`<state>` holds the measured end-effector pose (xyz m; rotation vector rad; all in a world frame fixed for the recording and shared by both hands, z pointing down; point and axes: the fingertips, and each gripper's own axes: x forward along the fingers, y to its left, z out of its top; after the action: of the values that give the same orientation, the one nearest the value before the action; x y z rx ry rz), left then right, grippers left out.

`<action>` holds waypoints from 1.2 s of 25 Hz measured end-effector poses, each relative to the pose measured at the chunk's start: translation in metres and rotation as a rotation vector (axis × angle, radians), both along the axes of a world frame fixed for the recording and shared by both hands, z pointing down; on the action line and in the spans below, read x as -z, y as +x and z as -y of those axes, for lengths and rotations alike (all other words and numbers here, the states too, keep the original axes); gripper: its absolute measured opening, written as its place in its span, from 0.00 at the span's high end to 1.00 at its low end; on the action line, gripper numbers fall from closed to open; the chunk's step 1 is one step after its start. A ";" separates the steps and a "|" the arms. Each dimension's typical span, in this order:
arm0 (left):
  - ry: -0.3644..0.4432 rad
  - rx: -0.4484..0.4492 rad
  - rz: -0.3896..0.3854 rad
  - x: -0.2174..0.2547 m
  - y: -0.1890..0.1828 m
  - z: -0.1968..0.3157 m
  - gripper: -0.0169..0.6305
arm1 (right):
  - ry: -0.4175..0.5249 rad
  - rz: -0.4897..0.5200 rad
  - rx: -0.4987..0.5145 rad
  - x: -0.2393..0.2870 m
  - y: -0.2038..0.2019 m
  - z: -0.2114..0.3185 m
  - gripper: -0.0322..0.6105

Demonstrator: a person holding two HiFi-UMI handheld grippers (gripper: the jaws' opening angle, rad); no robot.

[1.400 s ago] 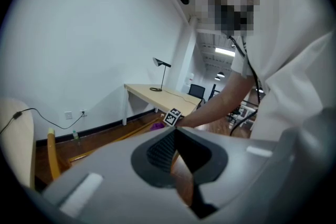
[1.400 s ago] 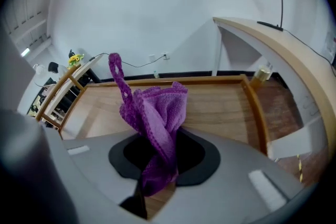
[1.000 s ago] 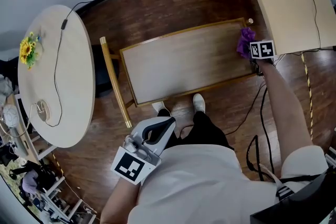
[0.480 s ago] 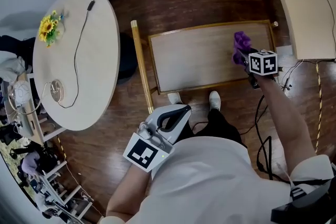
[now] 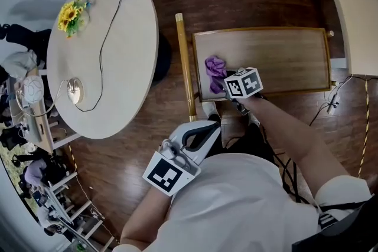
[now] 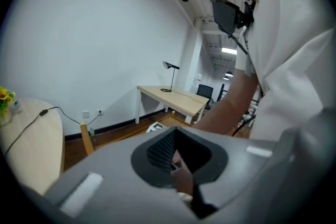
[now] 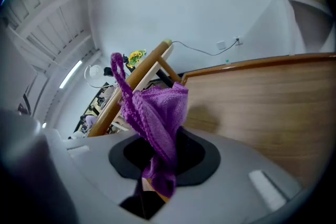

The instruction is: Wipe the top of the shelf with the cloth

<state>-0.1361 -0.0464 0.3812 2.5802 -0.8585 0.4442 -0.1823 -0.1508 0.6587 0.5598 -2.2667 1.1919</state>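
The left gripper (image 5: 207, 130) hangs by the person's waist, off the shelf, its jaws drawn together on nothing. On the shelf top (image 5: 283, 59), close to its left edge and towards the front-left corner, the purple cloth (image 5: 214, 71) sits bunched just ahead of the right gripper (image 5: 229, 87), whose jaws are clamped on a gathered fold of it. The knitted cloth looks light, soft and floppy, so it will probably crumple and trail rather than slide flat. A pinch on a thick bunched part, pressed down onto the wood, seems the surest hold.
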 end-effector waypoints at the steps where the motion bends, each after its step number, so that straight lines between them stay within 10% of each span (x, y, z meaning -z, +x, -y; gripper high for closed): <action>1: -0.002 -0.002 0.005 -0.001 -0.006 -0.001 0.95 | -0.007 0.003 0.016 -0.004 -0.017 -0.006 0.80; 9: -0.038 -0.022 0.006 -0.011 -0.026 -0.002 0.95 | -0.011 -0.082 0.004 -0.035 -0.023 -0.011 0.80; 30: -0.022 -0.209 -0.041 -0.002 0.090 0.009 0.95 | -0.034 -0.337 -0.232 -0.056 0.291 0.029 0.80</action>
<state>-0.0464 -0.0559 0.3837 2.6603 -0.5689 0.4548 0.1090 -0.1795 0.7150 0.9541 -1.9325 1.1412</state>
